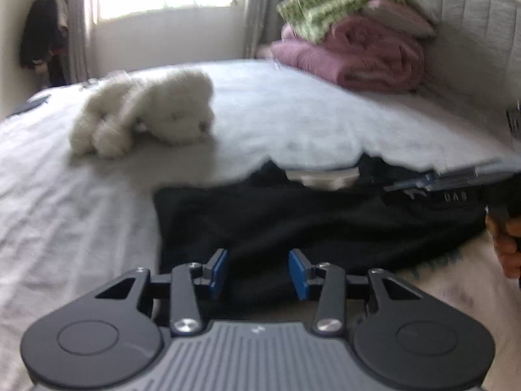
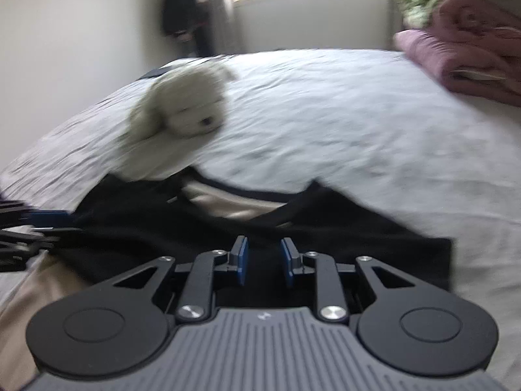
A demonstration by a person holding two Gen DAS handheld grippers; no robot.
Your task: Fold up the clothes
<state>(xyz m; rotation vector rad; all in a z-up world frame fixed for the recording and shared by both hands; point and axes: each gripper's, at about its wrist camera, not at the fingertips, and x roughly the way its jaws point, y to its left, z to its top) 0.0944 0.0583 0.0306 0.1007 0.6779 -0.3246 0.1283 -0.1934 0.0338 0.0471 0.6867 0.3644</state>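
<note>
1. Left gripper (image 1: 257, 272): nearest item in the left wrist view. Blue pads stand well apart with nothing between them; it hangs over the near edge of the black garment.
2. Right gripper (image 2: 262, 265): nearest item in the right wrist view. Pads stand parted with only dark cloth behind the gap; no fabric is visibly pinched, though blur limits certainty. It sits over the garment's near edge.
3. Black garment (image 1: 309, 224): lies spread on the bed, neckline on its far side with a pale lining showing there. Its left edge runs straight, as a fold or a side seam would. Whether it lies flat in full or is already folded once cannot be settled; the compact dark rectangle fits either. No finished small bundle is in sight.
4. Hand (image 1: 508, 244): at the garment's right edge, holding the other tool.
5. Bed (image 1: 81, 211): white crumpled sheet, beneath the garment and running beyond it.
6. Plush toy (image 1: 143, 117): white, beyond the garment, to its far left.
7. Folded blankets (image 1: 351, 52): pink with green on top, well beyond the garment, far right, against the headboard.
</note>
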